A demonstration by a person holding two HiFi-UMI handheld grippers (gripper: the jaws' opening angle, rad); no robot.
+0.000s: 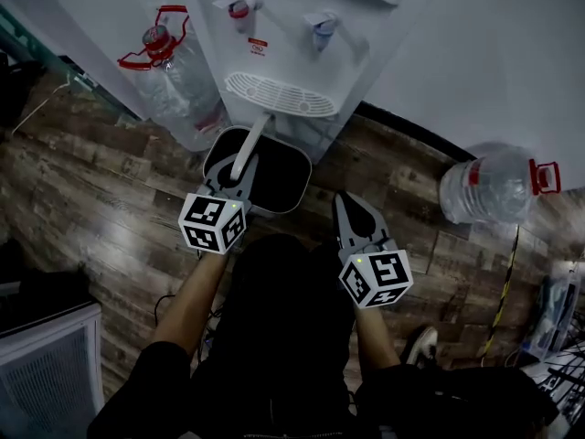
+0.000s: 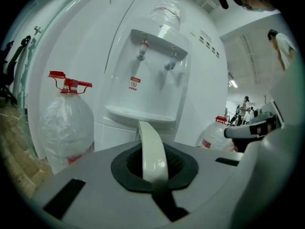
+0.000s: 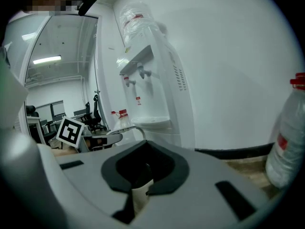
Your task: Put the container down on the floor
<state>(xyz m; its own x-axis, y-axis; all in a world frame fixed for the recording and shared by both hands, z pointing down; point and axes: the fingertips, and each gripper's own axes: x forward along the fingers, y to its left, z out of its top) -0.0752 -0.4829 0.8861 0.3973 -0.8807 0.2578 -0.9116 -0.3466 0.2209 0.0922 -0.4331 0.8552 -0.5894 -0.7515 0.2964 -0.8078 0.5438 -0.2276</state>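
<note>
Head view shows the wooden floor (image 1: 110, 208) filling most of the scene, with a white water dispenser (image 1: 302, 26) against the wall at the top. A big clear bottle (image 1: 178, 85) stands at its left and another bottle (image 1: 489, 188) lies well off to the right. Just in front of the dispenser, under its drip tray, is the dark container (image 1: 291, 176), open side up and apparently empty. Its pale strap handle (image 1: 254, 135) arches up from the far rim toward the person. The left tool (image 1: 239, 167) is clamped tight on that handle, which the left gripper view shows running straight out between the closed jaws toward the dispenser. The container therefore sits directly ahead of and below the left tool, with floor under it. Whether its base already touches the boards cannot be told, though the raised handle suggests it is hanging. Setting it down looks like a plain downward move for the left hand. The right tool (image 1: 345, 201) sits just right of the container, apart from it, jaws together and gripping nothing recognisable.
</note>
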